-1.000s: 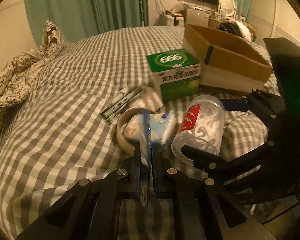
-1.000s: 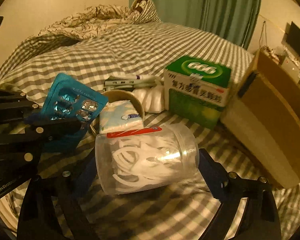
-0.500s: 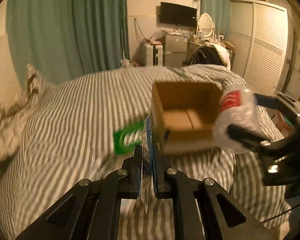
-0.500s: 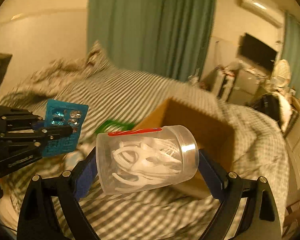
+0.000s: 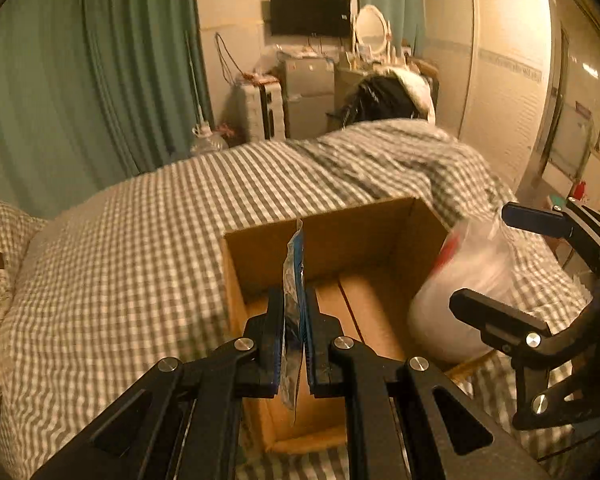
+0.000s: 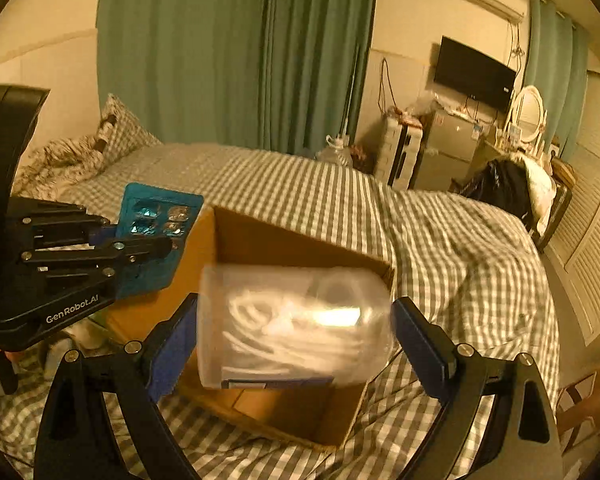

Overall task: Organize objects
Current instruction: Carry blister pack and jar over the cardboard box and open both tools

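Note:
An open cardboard box (image 5: 332, 240) (image 6: 284, 248) stands on the checked bed. My left gripper (image 5: 294, 336) is shut on a blue blister pack of pills (image 5: 294, 276), held upright over the box's near left part; the pack also shows in the right wrist view (image 6: 156, 236). A clear plastic jar of white floss picks (image 6: 296, 328) lies blurred between the fingers of my right gripper (image 6: 296, 340), which look slightly apart from it, over the box's near edge. In the left wrist view the jar (image 5: 464, 280) is at the box's right rim.
The checked bedspread (image 5: 140, 248) surrounds the box. A patterned pillow (image 6: 116, 132) lies at the bed's head. Green curtains (image 6: 236, 52), a TV (image 6: 474, 74), a small fridge (image 6: 446, 152) and a wardrobe (image 5: 504, 72) stand beyond the bed.
Both grippers lifted their objects off the bed and carried them over the cardboard box. The jar now looks blurred and loose between the right fingers.

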The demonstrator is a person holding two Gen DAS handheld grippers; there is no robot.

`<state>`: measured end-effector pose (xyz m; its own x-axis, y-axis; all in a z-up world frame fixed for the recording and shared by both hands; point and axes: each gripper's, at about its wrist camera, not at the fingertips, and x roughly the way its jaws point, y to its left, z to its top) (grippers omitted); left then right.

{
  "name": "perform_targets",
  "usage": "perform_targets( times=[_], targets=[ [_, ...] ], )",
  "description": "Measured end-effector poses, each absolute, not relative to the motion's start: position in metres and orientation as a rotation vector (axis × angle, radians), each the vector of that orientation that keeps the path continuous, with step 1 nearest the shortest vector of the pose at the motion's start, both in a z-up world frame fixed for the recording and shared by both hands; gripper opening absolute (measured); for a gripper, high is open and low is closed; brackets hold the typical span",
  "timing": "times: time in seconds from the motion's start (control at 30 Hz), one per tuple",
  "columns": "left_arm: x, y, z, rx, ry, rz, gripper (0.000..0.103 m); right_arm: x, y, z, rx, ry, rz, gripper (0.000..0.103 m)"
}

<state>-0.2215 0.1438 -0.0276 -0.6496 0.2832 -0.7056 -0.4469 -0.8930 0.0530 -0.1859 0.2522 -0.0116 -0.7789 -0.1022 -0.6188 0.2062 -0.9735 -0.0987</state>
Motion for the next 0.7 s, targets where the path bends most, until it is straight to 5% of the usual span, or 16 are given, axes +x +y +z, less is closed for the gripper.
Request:
perform_targets(
  times=[0.2,0.23,0.33,0.37,0.7],
  targets=[
    [-0.237,0.149,-0.046,-1.082,0.278,2.467,0.012,-0.2,0.266,-0.025,0.966,0.148,-2.83,0.094],
    [-0.236,0.149,-0.047,-1.084,0.273,2.466,0.02,-0.198,0.268,-0.024,0.959,0.134,-2.837,0.094],
    [-0.232,0.147,-0.04,-1.064,0.281,2.489,0.08,-0.192,0.278,-0.015,0.932,0.105,-2.863,0.094],
    [-0.227,0.144,-0.035,-1.042,0.275,2.511,0.086,-0.187,0.279,-0.01,0.924,0.103,-2.874,0.095],
    [-0.174,0.089,0.03,-0.931,0.235,2.612,0.089,-0.127,0.257,0.041,0.837,0.167,-2.925,0.095]
  ],
)
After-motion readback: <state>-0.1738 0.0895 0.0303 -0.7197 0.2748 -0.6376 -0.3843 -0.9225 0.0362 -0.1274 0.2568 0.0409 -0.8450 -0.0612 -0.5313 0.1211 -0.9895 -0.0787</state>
